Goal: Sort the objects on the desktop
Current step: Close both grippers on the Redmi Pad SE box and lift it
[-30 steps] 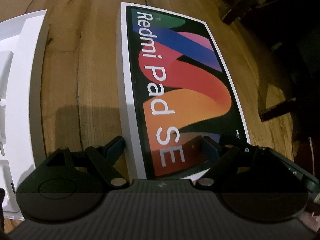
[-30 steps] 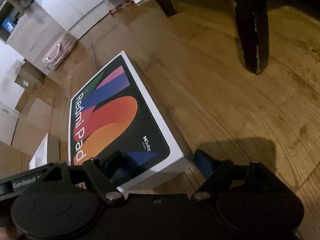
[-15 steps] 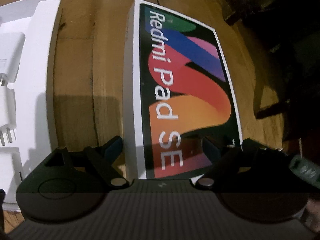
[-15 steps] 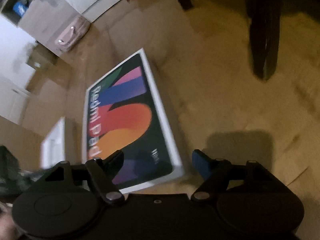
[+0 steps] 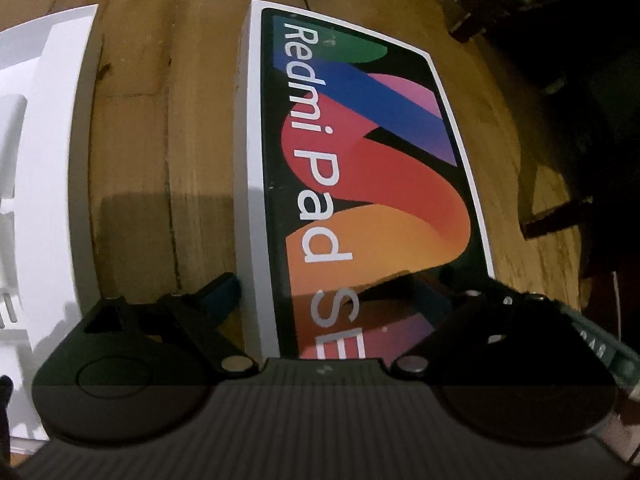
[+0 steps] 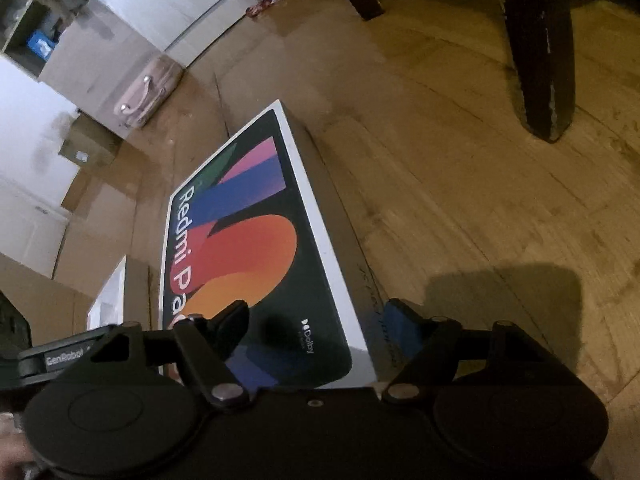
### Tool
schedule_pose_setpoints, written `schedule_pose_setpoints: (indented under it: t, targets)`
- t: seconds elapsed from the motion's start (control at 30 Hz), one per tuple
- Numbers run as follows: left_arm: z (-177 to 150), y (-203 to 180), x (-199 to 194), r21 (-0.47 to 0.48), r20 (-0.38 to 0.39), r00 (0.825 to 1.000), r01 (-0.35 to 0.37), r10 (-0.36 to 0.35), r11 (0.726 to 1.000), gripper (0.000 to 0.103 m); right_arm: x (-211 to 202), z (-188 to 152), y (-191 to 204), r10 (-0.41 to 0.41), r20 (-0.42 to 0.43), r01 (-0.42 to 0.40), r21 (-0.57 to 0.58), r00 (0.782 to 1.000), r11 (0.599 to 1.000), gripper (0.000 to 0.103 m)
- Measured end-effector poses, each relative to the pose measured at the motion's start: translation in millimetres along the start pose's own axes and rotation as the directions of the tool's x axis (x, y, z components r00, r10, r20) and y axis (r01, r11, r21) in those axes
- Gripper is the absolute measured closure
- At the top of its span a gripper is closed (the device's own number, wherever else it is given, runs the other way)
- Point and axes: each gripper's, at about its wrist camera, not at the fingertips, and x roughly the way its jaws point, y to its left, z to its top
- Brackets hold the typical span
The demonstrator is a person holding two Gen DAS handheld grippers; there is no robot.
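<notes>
A Redmi Pad SE box (image 5: 380, 184), white-edged with a colourful black lid, lies flat on the wooden surface (image 5: 160, 120). My left gripper (image 5: 328, 290) is open at its near end. One blue-padded finger sits outside the box's left side and the other hovers over the lid. In the right wrist view the same box (image 6: 256, 248) runs away from me. My right gripper (image 6: 316, 316) is open across its near right corner, left finger above the lid, right finger beside the box's long side. Neither gripper holds it.
A white moulded tray (image 5: 52, 200) with white parts lies left of the box, a strip of wood between them. Dark furniture legs (image 6: 540, 60) stand to the right. A pink bag (image 6: 144, 96) and a cardboard box (image 6: 88, 148) sit far off by pale cabinets.
The right gripper swung left, then came back and now reaches further along the box's corner. The left gripper drifted sideways and returned. Both stay open; the box has not moved.
</notes>
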Motion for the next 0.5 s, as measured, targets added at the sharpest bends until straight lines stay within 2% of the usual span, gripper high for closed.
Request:
schedule_pose_setpoints:
  t: [0.3, 0.4, 0.5]
  targets:
    - [-5, -5, 0, 0.049, 0.029, 0.999, -0.024, 0.023, 0.998, 0.008, 3, -3, 3, 0.035, 0.008, -0.035, -0.026, 0.999, 0.999, 0.023]
    - [-6, -8, -8, 0.073, 0.070, 0.996, -0.055, 0.050, 0.996, 0.008, 2, -5, 3, 0.067, -0.009, -0.067, -0.029, 0.998, 0.997, 0.024]
    - [-5, -12, -17, 0.091, 0.096, 0.994, -0.059, 0.050, 0.994, 0.008, -6, -4, 4, 0.088, 0.009, -0.087, -0.039, 0.996, 0.995, 0.025]
